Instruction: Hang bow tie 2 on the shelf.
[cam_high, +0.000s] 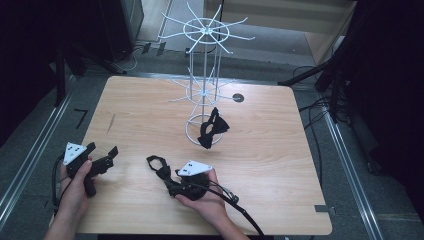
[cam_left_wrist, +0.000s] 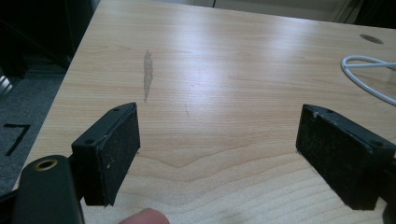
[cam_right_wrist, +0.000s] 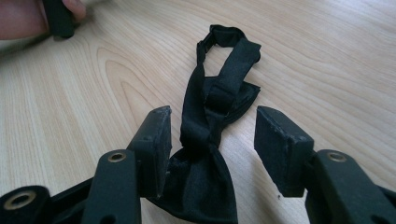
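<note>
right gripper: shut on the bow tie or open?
Open. The right gripper has its jaws apart, the bow tie lying on the table between them, not clamped.

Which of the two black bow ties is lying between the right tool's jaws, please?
The bow tie flat on the table; the other bow tie hangs on the white rack.

Left gripper (cam_left_wrist: 217, 154): jaws wide apart over bare table (cam_left_wrist: 224, 70). Pale scuff (cam_left_wrist: 148, 74) beyond left jaw; white wire (cam_left_wrist: 369, 77) beyond right jaw.

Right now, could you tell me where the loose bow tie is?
High view: the bow tie lies near the table's front edge, between the right gripper's open jaws, below the white rack.
</note>
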